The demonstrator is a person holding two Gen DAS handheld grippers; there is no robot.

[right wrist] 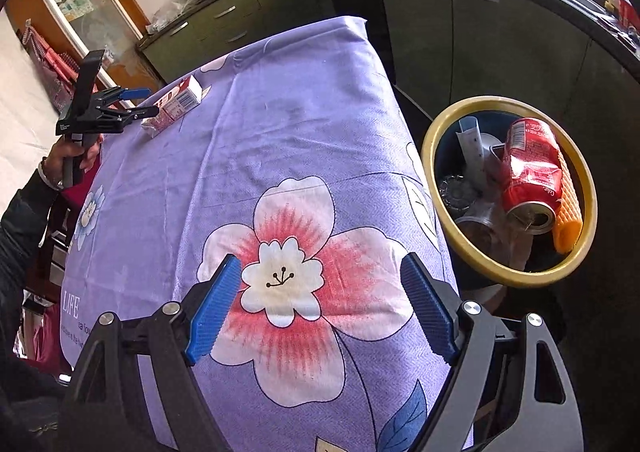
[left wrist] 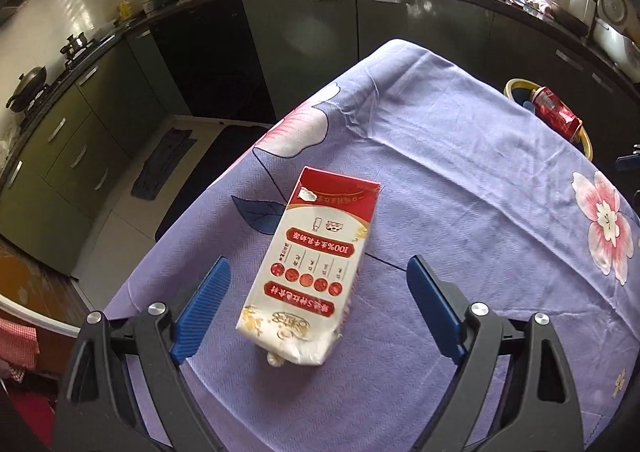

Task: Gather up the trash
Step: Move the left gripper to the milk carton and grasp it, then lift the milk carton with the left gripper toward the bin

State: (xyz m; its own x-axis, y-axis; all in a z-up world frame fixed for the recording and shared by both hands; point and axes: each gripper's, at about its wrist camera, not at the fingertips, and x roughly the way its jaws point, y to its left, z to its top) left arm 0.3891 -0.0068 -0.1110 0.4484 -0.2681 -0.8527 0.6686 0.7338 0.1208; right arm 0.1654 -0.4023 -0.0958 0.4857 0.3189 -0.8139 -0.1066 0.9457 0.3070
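A red and white milk carton lies flat on the purple flowered tablecloth. My left gripper is open, its blue fingers either side of the carton's near half without touching it. In the right wrist view the carton and the left gripper show at the table's far left. My right gripper is open and empty above the cloth's big pink flower. A yellow-rimmed bin stands beside the table, holding a crushed red can and other trash. The bin and can also show in the left wrist view.
Dark kitchen cabinets and a cluttered counter curve around behind the table. A wok sits on the stove at left. A dark mat lies on the tiled floor. The table edge drops off left of the carton.
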